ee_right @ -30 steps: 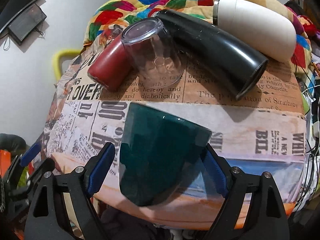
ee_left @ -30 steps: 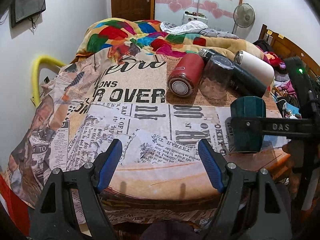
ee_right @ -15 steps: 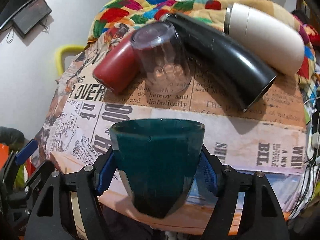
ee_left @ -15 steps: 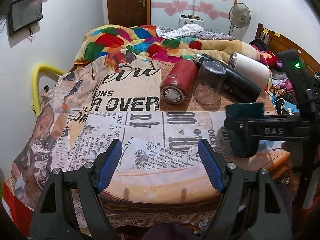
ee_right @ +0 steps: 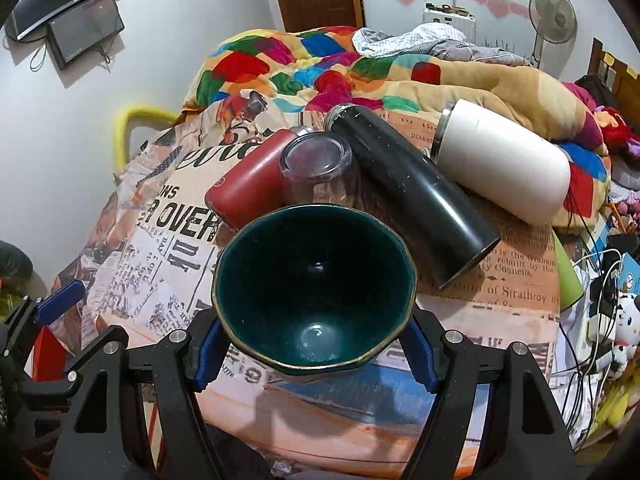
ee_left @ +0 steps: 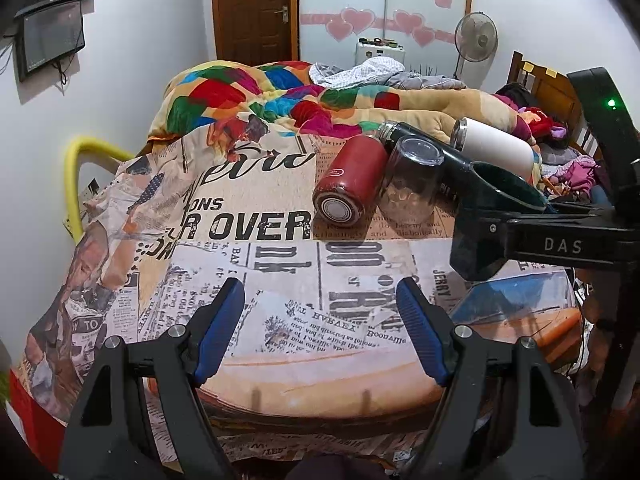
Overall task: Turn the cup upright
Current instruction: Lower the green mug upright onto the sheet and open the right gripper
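A dark green cup (ee_right: 314,288) sits between the blue pads of my right gripper (ee_right: 316,350), which is shut on it. The cup is held above the table's near right part, its open mouth turned up and towards the camera, so its inside shows. In the left wrist view the same cup (ee_left: 480,216) appears at the right, clamped by the right gripper's black arm. My left gripper (ee_left: 320,332) is open and empty over the newspaper-print cloth (ee_left: 248,232) near the front edge.
Behind the cup lie a red flask (ee_right: 248,188), an upside-down clear glass (ee_right: 316,168), a black flask (ee_right: 416,196) and a white flask (ee_right: 504,160). A colourful quilt (ee_left: 280,96) is heaped at the back. Cables and clutter (ee_right: 600,300) lie off the right edge.
The right gripper has lifted and turned the green cup: it went from upside down, through level, to mouth up and facing the camera. The left gripper stayed open and drew back slightly.
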`<act>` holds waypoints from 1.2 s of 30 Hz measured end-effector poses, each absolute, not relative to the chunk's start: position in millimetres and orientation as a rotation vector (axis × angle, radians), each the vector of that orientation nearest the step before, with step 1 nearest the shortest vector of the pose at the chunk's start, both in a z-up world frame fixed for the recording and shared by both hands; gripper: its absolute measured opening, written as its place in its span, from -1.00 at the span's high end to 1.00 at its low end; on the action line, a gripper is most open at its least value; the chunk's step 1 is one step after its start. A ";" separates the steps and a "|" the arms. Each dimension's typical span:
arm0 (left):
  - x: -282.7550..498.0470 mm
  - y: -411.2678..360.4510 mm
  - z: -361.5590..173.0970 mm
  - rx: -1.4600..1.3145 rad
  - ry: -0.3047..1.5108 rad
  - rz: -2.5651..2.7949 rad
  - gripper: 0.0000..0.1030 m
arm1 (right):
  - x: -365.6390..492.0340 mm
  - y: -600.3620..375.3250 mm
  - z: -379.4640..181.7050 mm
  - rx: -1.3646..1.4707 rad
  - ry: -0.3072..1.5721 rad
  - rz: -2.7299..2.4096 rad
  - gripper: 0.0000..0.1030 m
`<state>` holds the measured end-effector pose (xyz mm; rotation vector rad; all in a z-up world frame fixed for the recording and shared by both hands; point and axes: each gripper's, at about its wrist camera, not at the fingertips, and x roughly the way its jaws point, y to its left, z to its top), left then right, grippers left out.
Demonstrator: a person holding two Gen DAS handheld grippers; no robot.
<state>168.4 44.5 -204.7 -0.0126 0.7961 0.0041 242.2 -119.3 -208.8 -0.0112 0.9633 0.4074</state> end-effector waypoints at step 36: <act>140.5 36.3 -153.2 -0.038 0.699 0.005 -0.50 | 192.4 -130.8 -193.9 -0.095 0.950 0.443 -0.44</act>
